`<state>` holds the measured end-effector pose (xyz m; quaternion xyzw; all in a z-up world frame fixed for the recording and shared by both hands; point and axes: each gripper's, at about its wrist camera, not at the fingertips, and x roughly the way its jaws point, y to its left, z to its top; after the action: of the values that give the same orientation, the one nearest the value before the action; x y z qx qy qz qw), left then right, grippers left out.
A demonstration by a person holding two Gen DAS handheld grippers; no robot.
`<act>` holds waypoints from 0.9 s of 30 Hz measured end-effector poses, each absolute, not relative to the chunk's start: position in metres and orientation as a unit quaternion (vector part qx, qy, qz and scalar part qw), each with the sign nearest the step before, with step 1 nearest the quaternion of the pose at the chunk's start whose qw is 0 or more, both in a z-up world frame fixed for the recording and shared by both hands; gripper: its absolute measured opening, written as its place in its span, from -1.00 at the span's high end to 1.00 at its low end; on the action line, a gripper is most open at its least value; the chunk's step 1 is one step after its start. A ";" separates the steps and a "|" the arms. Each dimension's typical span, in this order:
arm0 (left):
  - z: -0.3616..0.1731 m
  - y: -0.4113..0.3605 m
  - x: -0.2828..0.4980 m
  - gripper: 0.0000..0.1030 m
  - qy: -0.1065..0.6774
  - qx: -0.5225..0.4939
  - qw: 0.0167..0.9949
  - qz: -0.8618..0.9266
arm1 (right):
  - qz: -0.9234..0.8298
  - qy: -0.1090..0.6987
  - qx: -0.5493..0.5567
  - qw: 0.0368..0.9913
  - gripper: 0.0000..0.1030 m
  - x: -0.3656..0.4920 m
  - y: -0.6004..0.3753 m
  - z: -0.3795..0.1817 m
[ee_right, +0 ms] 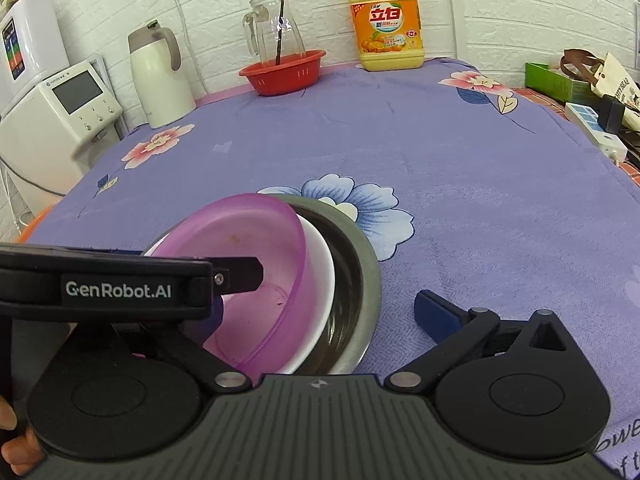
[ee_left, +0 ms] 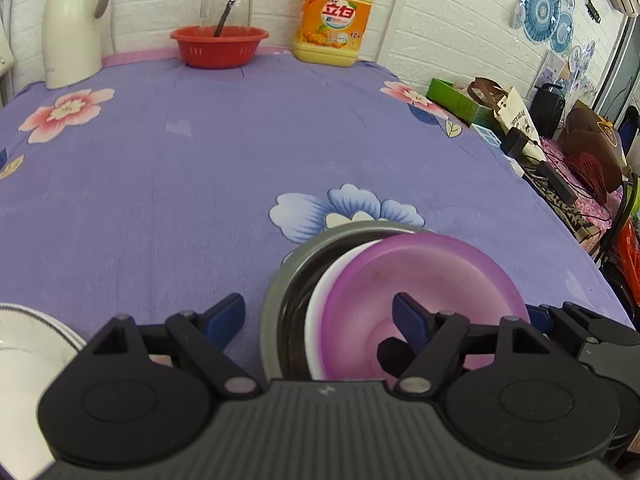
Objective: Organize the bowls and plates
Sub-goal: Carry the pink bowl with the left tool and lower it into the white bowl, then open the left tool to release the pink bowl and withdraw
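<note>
At six o'clock on the counter [ee_left: 200, 168], near its front edge, sat the task's stack: a purple bowl [ee_left: 420, 280] tilted inside a white bowl [ee_left: 324, 304], both nested in a steel bowl [ee_left: 280, 292]. You had your left hand-held gripper [ee_left: 320, 320] spread wide, one finger outside the steel rim on the cloth side, the other down inside the purple bowl, so the stacked rims lay between the pads with nothing yet pinched. Your right hand-held gripper [ee_right: 332, 300] was also released, one blue pad [ee_right: 436, 312] hanging over bare cloth at three o'clock of the stack; its other finger was hidden behind the left tool's body.

To do this step well, I judged you should settle which rim you meant to take before closing: the purple bowl sat crooked, so a pinch across all three walls could slip or drag the whole nest. Seat the pads deep and close slowly.

Only the left wrist view showed a white dish [ee_left: 24, 344] at nine o'clock of the stack. Only the right wrist view showed your fingers [ee_right: 12, 444] on the handle and the white appliance [ee_right: 60, 120] off the counter's left.
</note>
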<state>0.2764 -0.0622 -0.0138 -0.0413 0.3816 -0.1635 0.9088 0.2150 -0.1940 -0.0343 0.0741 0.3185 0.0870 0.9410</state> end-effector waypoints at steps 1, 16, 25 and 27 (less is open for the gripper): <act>-0.014 -0.062 0.276 -0.47 0.382 -0.041 0.909 -0.162 | 0.087 0.317 0.071 0.942 -1.00 0.214 -0.194 -0.035; -0.016 -0.060 0.280 -0.46 0.393 -0.056 0.898 -0.190 | 0.091 0.306 0.080 0.944 -1.00 0.208 -0.186 -0.034; -0.016 -0.065 0.270 -0.16 0.395 -0.100 0.890 -0.204 | 0.071 0.295 0.075 0.950 -1.00 0.199 -0.169 -0.032; -0.012 -0.063 0.267 -0.16 0.394 -0.110 0.888 -0.210 | 0.072 0.294 0.084 0.949 -1.00 0.196 -0.173 -0.026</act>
<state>0.2671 -0.0630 -0.0116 -0.1100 0.3939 -0.2096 0.8881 0.1957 -0.1734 -0.0263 0.0840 0.2940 0.0723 0.9494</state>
